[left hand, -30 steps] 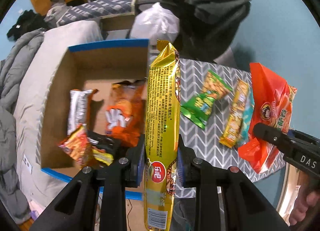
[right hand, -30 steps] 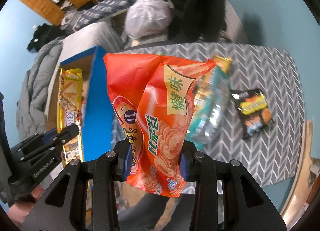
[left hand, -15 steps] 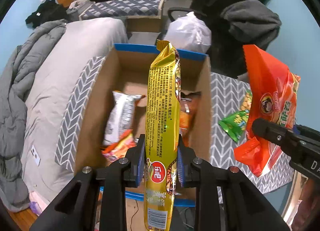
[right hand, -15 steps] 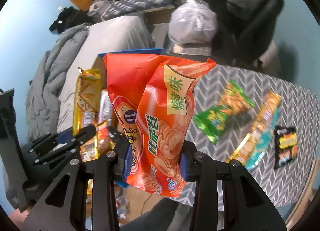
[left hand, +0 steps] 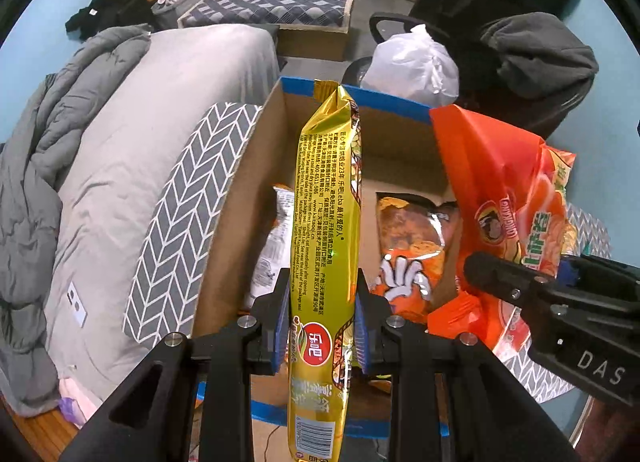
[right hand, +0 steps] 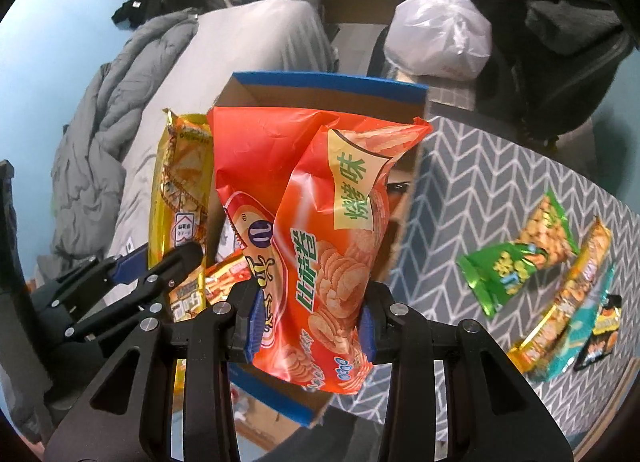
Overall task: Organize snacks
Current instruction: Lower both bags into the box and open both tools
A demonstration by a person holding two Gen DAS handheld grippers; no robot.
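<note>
Several snack packets (left hand: 408,246) lie inside the cardboard box (left hand: 248,166)

Gold snack pack (left hand: 326,222), orange chip bag (right hand: 320,246), blue-rimmed box (right hand: 328,80).

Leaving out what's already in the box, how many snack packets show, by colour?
Gold: 2 (held gold packet, table gold packet)
Orange-red: 1 (orange-red bag)
Green: 1 (green packet)
Teal: 1 (teal packet)
Black: 1 (black packet)
Total: 6
</note>
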